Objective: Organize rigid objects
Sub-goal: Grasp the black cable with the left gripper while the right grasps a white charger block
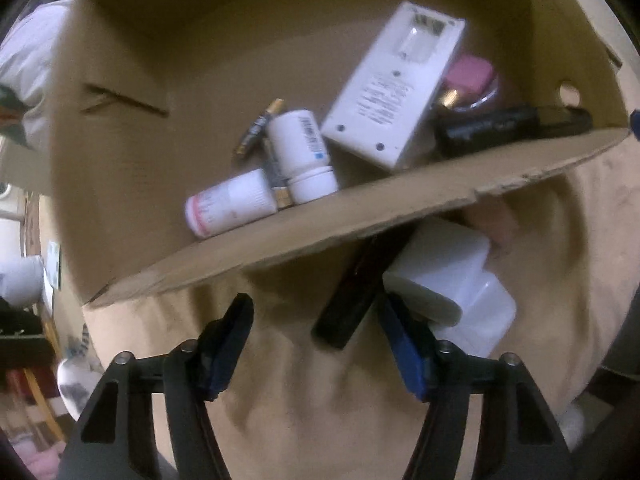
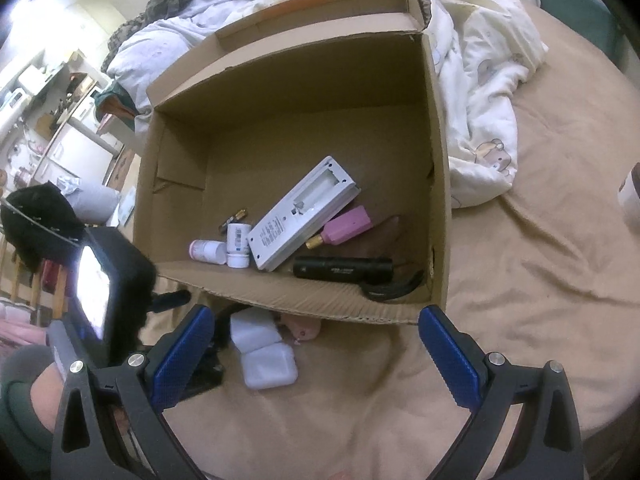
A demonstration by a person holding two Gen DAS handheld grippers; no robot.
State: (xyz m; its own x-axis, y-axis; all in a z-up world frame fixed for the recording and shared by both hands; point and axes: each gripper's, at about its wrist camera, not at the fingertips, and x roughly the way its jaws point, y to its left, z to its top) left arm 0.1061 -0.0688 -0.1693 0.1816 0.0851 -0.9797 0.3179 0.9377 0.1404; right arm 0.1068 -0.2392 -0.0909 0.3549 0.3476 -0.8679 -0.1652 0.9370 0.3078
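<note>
I see box [image 2: 438, 184] part full. White case [image 2: 266, 364] waits on bed [image 2: 540, 280]. Left tongs [image 1: 316, 340], right tongs [image 2: 316, 352] wide open, holding nothing.

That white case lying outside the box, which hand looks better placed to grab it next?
Probably the left. The left gripper is open, with the white case right beside one of its fingers. The right gripper, also open, hangs farther back; the case lies off toward its left finger, near the cardboard box.
</note>
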